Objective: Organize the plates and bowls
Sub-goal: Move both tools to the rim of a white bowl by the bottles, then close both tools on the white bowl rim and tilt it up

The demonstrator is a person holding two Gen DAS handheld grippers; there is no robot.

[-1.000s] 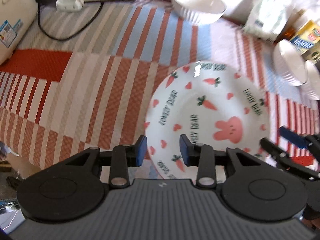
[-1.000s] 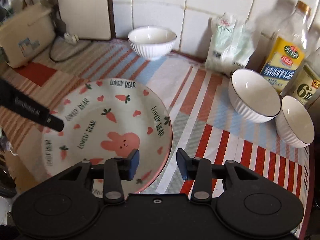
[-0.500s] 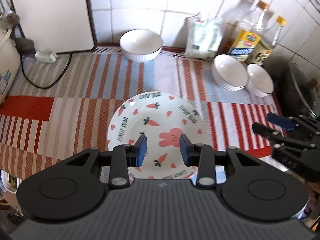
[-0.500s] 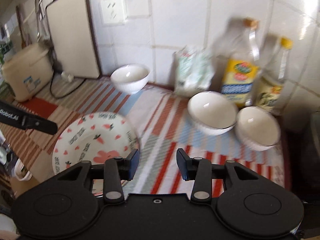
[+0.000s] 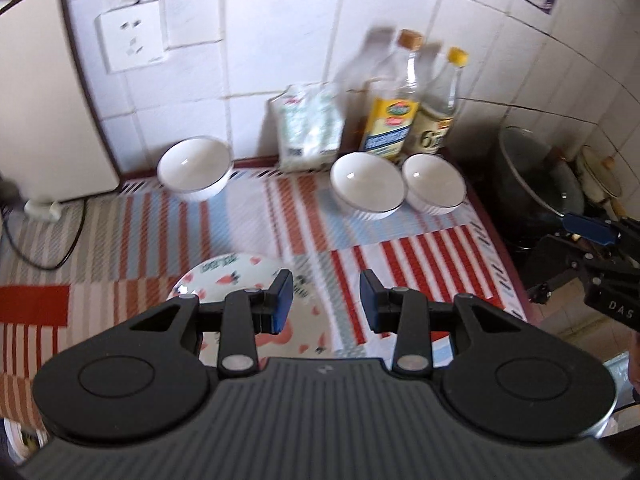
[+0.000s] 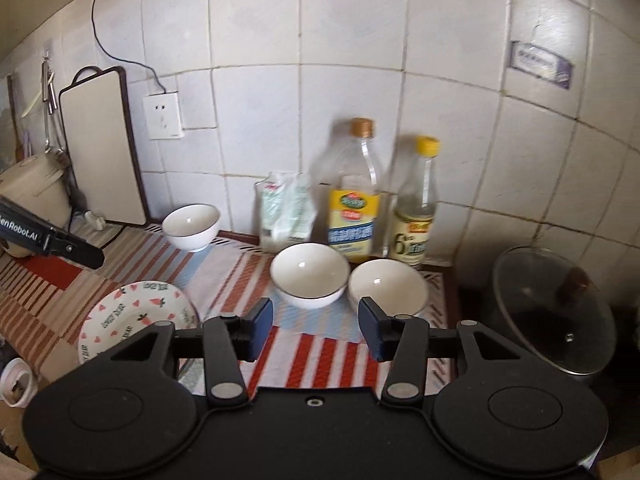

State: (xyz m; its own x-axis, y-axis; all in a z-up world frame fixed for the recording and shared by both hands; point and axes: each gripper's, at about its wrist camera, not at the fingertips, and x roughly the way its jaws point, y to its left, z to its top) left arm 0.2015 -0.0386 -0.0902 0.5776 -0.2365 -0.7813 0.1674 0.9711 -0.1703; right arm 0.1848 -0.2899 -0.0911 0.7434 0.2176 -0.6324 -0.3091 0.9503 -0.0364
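A white plate with carrots, hearts and a pink rabbit (image 5: 232,276) lies on the striped cloth (image 5: 400,256), partly hidden under my left gripper (image 5: 326,301), which is open and empty above it. The plate also shows at lower left in the right wrist view (image 6: 136,312). One white bowl (image 5: 195,174) stands at the back left by the wall. Two white bowls (image 5: 368,190) (image 5: 434,188) stand side by side at the back right. My right gripper (image 6: 316,330) is open and empty, raised in front of those two bowls (image 6: 308,280) (image 6: 388,292).
Two bottles (image 6: 354,208) (image 6: 416,216) and a white bag (image 6: 286,212) stand against the tiled wall. A cutting board (image 6: 102,148) leans at the left beside a rice cooker (image 6: 30,192). A dark pot with a glass lid (image 6: 556,312) sits to the right of the cloth.
Both grippers have lifted up and back from the plate, which stays on the cloth. Both views now take in the wall, bottles and bowls. Both grippers stay open.
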